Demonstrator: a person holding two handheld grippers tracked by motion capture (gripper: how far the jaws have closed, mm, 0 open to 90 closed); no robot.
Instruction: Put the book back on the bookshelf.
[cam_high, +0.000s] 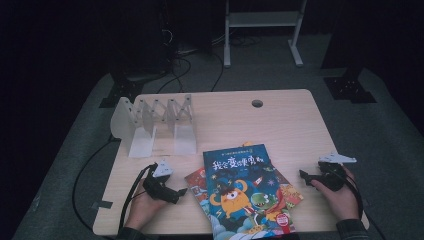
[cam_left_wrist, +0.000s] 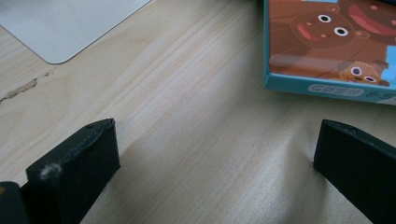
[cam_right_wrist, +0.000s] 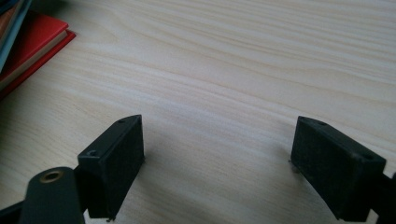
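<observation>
flanking the picture book stack (cam_high: 245, 192) at the worktop's (cam_high: 280, 120) near edge, left claw (cam_high: 181, 191) and right claw (cam_high: 303, 175) rest spread and empty; gripping the top blue book (cam_high: 242, 187) alone may shift the red books (cam_high: 196, 181) beneath.

The left gripper (cam_high: 181, 192) is black and chunky, with a pale grey three-cornered plate (cam_high: 163, 169) on top and a black cable (cam_high: 131, 192) looping off its back. The right gripper (cam_high: 303, 175) is the same build: black body, grey plate (cam_high: 338, 158), black cable (cam_high: 357, 192). Seen close, the jaws are matte black rectangular blocks with small screw holes in their top faces; a brass-coloured ring (cam_right_wrist: 51, 176) sits near the right gripper's jaw base. The person's cuffs (cam_high: 353, 228) are dark and ribbed.
</observation>
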